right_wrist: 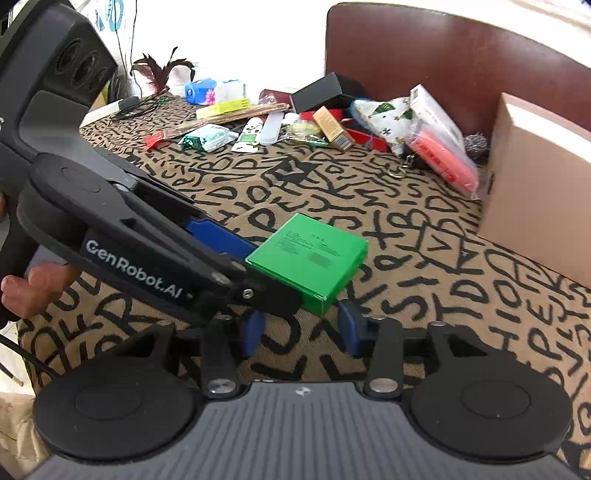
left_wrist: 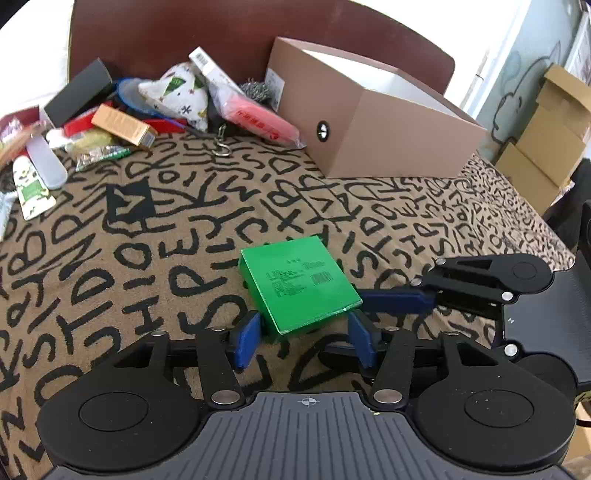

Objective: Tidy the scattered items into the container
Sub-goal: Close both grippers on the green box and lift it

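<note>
A flat green box (left_wrist: 301,284) lies on the patterned cloth in the middle of the table; it also shows in the right wrist view (right_wrist: 310,258). My left gripper (left_wrist: 304,341) is open, its blue fingers either side of the box's near corner. My right gripper (right_wrist: 301,330) is open just before the box's near corner; in the left wrist view it reaches in from the right (left_wrist: 397,301), its blue finger at the box's right corner. The open brown cardboard box (left_wrist: 373,114) stands at the back right. Scattered items (left_wrist: 173,99) are piled at the back left.
The pile holds a black box (left_wrist: 79,92), an orange carton (left_wrist: 123,125), a red packet (left_wrist: 258,120), a printed pouch and a white tube (left_wrist: 31,188). A dark red chair back (left_wrist: 184,33) stands behind the table. Cardboard boxes (left_wrist: 550,140) stand beyond the table's right edge.
</note>
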Demonstrator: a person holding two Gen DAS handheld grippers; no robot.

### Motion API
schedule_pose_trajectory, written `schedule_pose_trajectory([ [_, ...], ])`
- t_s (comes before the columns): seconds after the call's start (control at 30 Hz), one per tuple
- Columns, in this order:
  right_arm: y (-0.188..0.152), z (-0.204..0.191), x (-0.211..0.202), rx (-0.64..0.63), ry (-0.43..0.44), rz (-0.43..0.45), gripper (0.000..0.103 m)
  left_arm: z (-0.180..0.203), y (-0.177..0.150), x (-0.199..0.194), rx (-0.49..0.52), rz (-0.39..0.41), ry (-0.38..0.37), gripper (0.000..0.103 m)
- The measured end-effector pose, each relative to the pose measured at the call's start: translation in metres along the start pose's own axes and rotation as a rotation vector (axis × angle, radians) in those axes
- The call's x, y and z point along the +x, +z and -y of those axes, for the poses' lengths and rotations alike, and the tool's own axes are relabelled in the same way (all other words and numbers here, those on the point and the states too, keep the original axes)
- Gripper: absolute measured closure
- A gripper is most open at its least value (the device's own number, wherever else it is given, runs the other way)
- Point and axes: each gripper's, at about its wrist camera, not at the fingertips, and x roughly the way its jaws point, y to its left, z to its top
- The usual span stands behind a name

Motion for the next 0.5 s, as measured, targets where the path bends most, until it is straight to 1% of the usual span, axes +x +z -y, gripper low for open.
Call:
schedule_pose_trajectory([
  [0.07, 0.000, -0.001, -0.001, -0.001, -0.010, 0.014, 0.047, 0.001, 0.001, -0.001, -0.006, 0.001, 0.009, 0.029],
  [0.13, 0.002, -0.001, 0.001, -0.013, -0.008, 0.034, 0.041, -0.002, 0.005, -0.001, -0.024, 0.006, 0.012, 0.027],
  [0.2, 0.004, -0.001, 0.003, -0.021, -0.008, 0.050, 0.039, -0.006, 0.010, -0.001, -0.052, 0.011, 0.002, 0.025],
  [0.27, 0.006, 0.000, 0.006, -0.013, 0.000, 0.055, 0.039, -0.009, 0.014, 0.001, -0.073, 0.012, -0.008, 0.025],
  [0.37, 0.008, 0.000, 0.011, -0.007, 0.009, 0.056, 0.039, -0.009, 0.017, 0.007, -0.064, 0.001, -0.022, 0.030],
  [0.5, 0.007, 0.002, 0.013, -0.002, 0.013, 0.046, 0.040, -0.010, 0.019, 0.011, -0.055, -0.008, -0.023, 0.031],
])
